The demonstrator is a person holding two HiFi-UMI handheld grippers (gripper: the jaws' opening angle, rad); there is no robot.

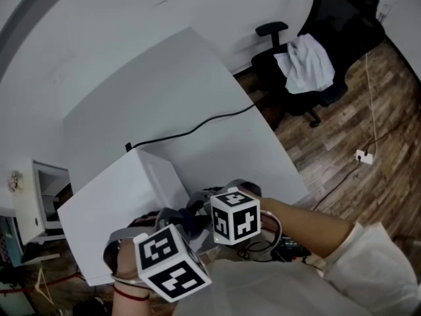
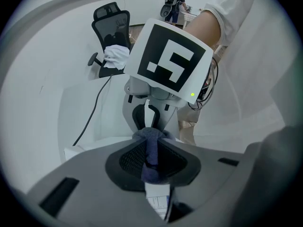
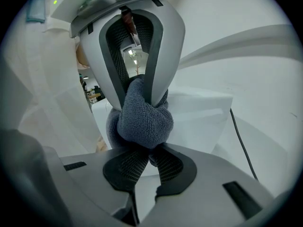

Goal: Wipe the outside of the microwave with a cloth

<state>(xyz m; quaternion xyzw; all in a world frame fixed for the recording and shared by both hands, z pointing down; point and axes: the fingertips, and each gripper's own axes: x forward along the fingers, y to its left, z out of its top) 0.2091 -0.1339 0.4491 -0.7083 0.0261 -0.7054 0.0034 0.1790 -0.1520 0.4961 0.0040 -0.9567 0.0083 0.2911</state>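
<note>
Over the white microwave (image 1: 122, 206), left tool (image 2: 150, 144) clamped on grey cloth (image 3: 142, 117), right tool (image 3: 149, 155) gripping same cloth

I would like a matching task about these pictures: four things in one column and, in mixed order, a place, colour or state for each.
Things:
1. cloth
2. microwave
3. chair
4. cable

Descriptions:
a. stands on the wooden floor, white fabric on its seat
b. white box on the table
c. black, lies across the table
d. grey, pinched by the left tongs and the right tongs

Pairs: 1-d, 2-b, 3-a, 4-c
</note>
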